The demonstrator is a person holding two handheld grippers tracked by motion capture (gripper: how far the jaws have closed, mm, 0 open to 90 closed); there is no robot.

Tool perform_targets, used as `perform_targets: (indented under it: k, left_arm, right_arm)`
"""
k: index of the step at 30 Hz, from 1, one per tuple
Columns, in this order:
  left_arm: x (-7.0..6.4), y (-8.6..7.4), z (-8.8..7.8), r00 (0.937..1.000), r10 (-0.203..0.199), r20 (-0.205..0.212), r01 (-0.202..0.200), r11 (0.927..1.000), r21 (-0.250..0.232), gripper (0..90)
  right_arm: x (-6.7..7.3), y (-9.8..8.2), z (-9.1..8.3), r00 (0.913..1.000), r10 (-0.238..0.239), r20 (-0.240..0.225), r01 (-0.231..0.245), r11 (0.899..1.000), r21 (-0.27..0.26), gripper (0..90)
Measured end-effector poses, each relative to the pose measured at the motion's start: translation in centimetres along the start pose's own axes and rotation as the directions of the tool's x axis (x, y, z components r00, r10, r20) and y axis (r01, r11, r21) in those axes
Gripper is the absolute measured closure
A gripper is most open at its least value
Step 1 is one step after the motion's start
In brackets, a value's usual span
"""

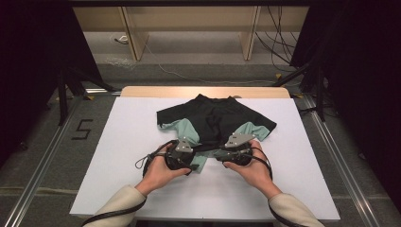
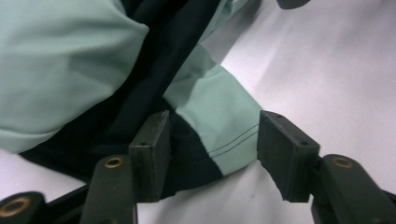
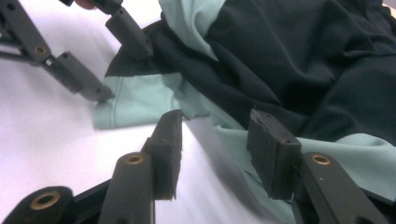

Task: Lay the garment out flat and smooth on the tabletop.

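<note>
A crumpled garment (image 1: 215,118), black with mint-green panels, lies at the middle of the white table (image 1: 137,142). My left gripper (image 1: 195,160) sits low at its near hem. In the left gripper view its jaws (image 2: 212,151) stand open astride a corner of the hem (image 2: 224,135), mint with a black patch, lying flat. My right gripper (image 1: 216,154) faces it from the right. Its jaws (image 3: 219,154) are open over a mint edge (image 3: 233,140) and bare table. The right gripper view has the left gripper (image 3: 125,73) at the top left, at that same corner.
A person's hands and beige sleeves come in from the near edge. A wooden strip (image 1: 203,91) runs along the table's far edge. Metal rails (image 1: 42,156) flank the table on the floor, with a "5" mark (image 1: 81,128) at left. Cables (image 1: 279,52) and shelf legs lie beyond.
</note>
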State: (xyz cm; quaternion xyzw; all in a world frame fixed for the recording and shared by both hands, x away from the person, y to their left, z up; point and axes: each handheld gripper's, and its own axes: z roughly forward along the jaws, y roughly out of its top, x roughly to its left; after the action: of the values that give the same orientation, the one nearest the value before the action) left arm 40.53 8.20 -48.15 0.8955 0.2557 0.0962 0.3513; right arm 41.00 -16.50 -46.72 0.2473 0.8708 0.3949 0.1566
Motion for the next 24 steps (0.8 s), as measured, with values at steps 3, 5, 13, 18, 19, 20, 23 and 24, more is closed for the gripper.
perform_targets:
  k: [3,5,13,18,19,20,23,24]
  left_arm:
    - [-0.1,0.3,-0.2,1.0000,0.000,-0.004,0.000,0.9999,-0.016,42.1]
    - [-0.1,0.2,-0.3,0.9999,-0.017,0.001,0.017,0.9994,-0.028,41.7]
    - [0.0,0.1,-1.0,0.9994,-0.032,-0.008,0.032,0.9981,-0.053,40.5]
    - [-0.1,0.1,-1.3,0.9993,-0.038,-0.001,0.038,0.9971,-0.066,40.5]
    - [-0.1,0.1,-1.3,0.9993,-0.038,-0.001,0.038,0.9971,-0.066,40.6]
    - [-0.3,0.2,-1.2,0.9993,-0.036,0.005,0.037,0.9969,-0.070,40.9]
    - [-0.5,0.2,-1.1,0.9995,-0.031,0.009,0.032,0.9970,-0.070,41.9]
    - [-0.6,0.3,-0.9,0.9997,-0.022,0.014,0.023,0.9978,-0.062,42.3]
  right_arm:
    - [-0.2,-0.3,-0.3,0.9999,-0.001,0.014,0.002,1.000,-0.026,54.9]
    - [-0.3,-0.4,-0.5,0.9998,0.007,0.018,-0.007,0.999,-0.036,54.7]
    - [-0.3,-0.3,-0.4,0.9994,0.003,0.035,-0.002,0.999,-0.042,53.7]
    - [-0.3,-0.2,-0.5,0.9990,0.003,0.044,-0.001,0.999,-0.049,53.6]
    - [-0.3,-0.2,-0.5,0.9990,0.003,0.044,-0.001,0.999,-0.049,53.6]
    - [-0.3,-0.2,-0.6,0.9989,0.002,0.047,0.001,0.999,-0.054,53.6]
    - [-0.3,-0.2,-0.6,0.9988,0.005,0.048,-0.002,0.998,-0.057,53.6]
    - [-0.2,-0.2,-0.6,0.9988,0.006,0.048,-0.003,0.998,-0.056,53.6]
